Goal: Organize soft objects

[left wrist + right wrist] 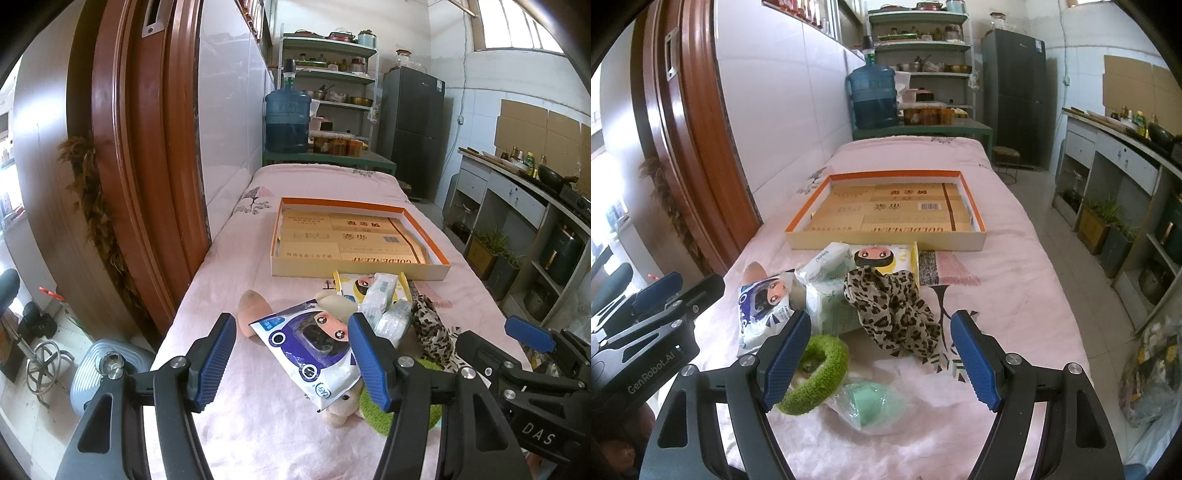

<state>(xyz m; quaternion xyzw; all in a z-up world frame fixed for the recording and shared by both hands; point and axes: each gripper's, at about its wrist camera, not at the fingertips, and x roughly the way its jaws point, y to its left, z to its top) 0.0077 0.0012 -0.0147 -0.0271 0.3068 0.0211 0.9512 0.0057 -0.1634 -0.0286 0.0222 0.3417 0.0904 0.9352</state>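
Awaiting sorting, soft goods heaped near front of pink cloth table (1015, 258), none yet in tray:

- leopard-print fabric (894, 310), crumpled, centre of heap, partly over tissue packs
- green fuzzy ring (822, 373), terry-type, nearest cam, just beside R gripper's left finger
- mint-green item in clear wrap (871, 406), below ring, exact type unclear
- blue/white mask pouch w/ cartoon face (314, 343), lying across a plush toy (341, 410) w/ only a pale furry bit showing
- yellow pouch w/ cartoon face (886, 258), flat, touching front wall of tray
- soft tissue packs, approx 2–3 (831, 295), stacked btw the pouches
- peach-coloured rounded item (253, 308), left edge of heap, type unclear

Destination (judged): shallow orange-rimmed box tray (798, 210), just behind heap; floor lined w/ flat tan cartons, no soft item inside.

Tools:
- left gripper (291, 358), jaws apart, nothing btw pads; hangs over blue pouch, not touching as far as seen
- right gripper (882, 354), jaws apart, empty; aimed at leopard fabric and green ring

Progress: approx nil. Whole heap unsorted; every piece left to lift and place. Likely first picks: blue pouch (L), fabric or ring (R)

Surrounds: brown door frame (147, 166) left, water jug (873, 96) and shelf unit (919, 48) at far end, fridge (1015, 92), counter (1126, 147) right
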